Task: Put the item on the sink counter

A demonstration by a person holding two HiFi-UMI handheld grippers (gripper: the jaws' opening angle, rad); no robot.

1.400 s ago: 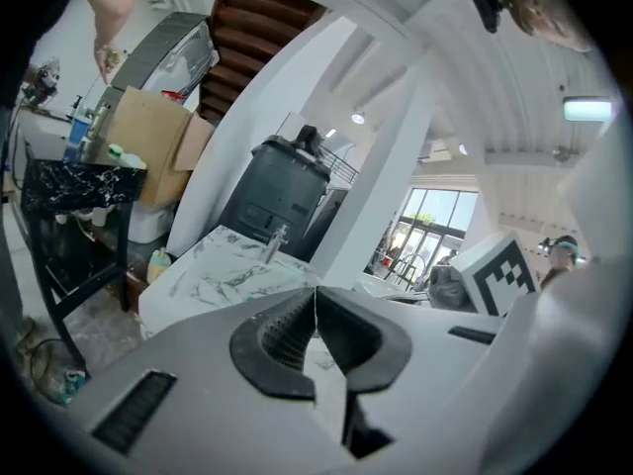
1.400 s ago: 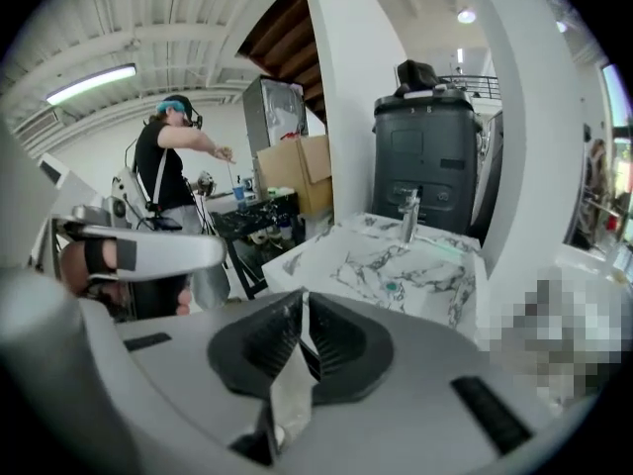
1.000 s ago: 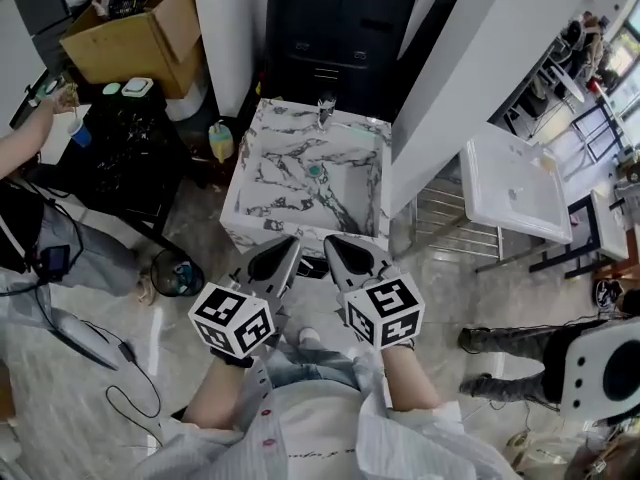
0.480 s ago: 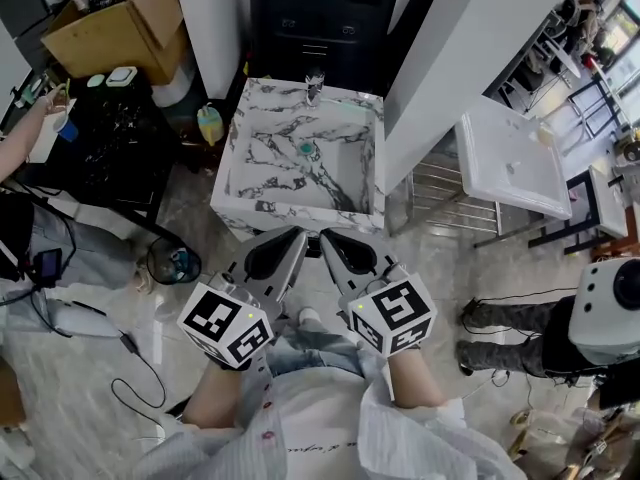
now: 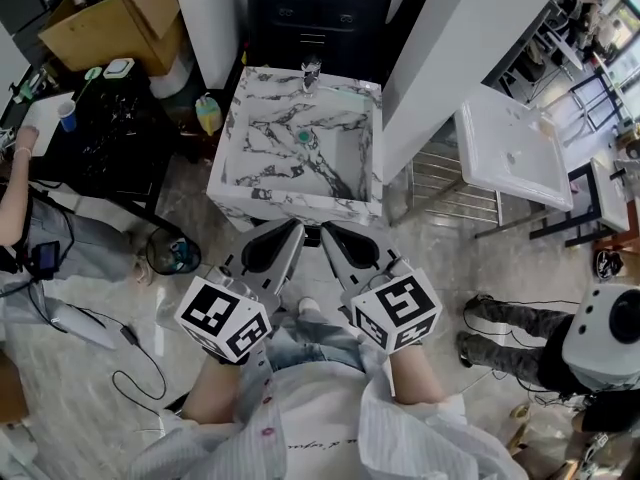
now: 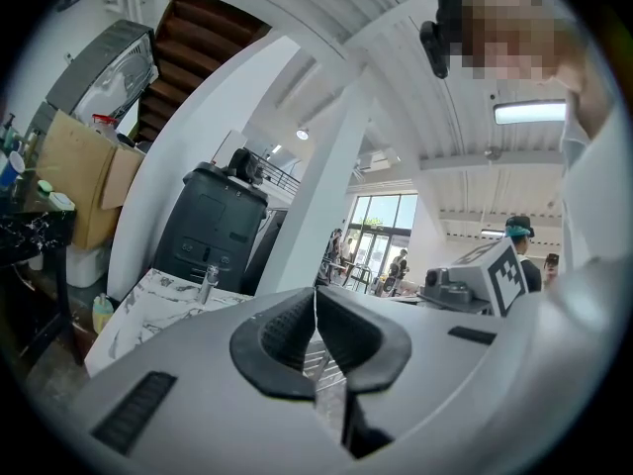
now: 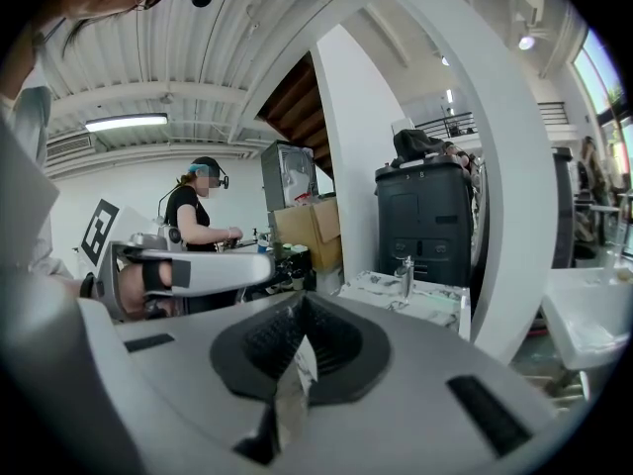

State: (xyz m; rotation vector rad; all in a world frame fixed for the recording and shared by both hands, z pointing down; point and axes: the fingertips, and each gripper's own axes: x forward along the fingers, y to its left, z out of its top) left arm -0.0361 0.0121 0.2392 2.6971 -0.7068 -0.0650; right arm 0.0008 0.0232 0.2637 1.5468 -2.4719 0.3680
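Shifted slightly up the head view, the marble sink [image 5: 292, 206] faces both grippers.
Left gripper [image 5: 287, 226] and right gripper [image 5: 333, 228] hover side by side just short of its front rim, each with jaws pressed together on nothing.

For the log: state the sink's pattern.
The sink is white with dark marble veining; best in head view.

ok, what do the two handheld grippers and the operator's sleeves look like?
Left gripper and right gripper: smooth light-grey plastic shells tapering to a beak, with black ribbed rubber pads inside. Each carries a white cube printed with black square markers. No cables visible. The person wears pale pinstriped shirt sleeves.
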